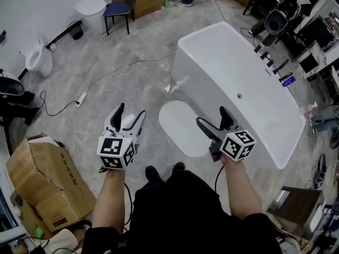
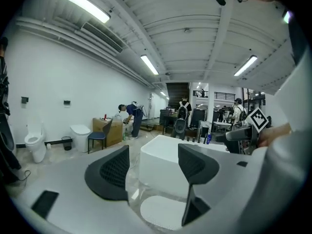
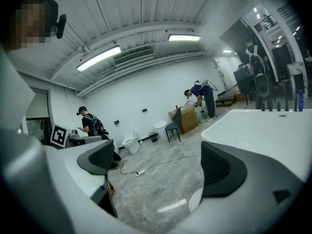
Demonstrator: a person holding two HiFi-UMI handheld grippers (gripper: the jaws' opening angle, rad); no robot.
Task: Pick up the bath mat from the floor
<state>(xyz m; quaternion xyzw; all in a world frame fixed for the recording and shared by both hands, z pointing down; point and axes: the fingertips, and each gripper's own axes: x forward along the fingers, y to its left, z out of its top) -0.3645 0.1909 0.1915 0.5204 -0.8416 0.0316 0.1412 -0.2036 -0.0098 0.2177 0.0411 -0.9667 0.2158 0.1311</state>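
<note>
Bath mat (image 1: 183, 127): lies flat on the floor (image 1: 132, 83), just beside the bathtub (image 1: 228, 73) wall and ahead of the person's shoes (image 1: 152, 172).
Left gripper (image 1: 130, 110): jaws well apart with nothing between them, held above bare floor left of the mat.
Right gripper (image 1: 211, 115): jaws well apart and empty, over the mat's right edge, near the tub.
Step in hand: probably the approach; the mat is not yet touched.
Doing it well: come down at the mat's free left edge, slide one jaw under, then pinch. It looks thin and limp, so grip it at two spots.
Room: open floor to the left, while the tub wall crowds the right side. The cable (image 1: 122, 67) and cardboard box (image 1: 42, 168) lie well apart.
</note>
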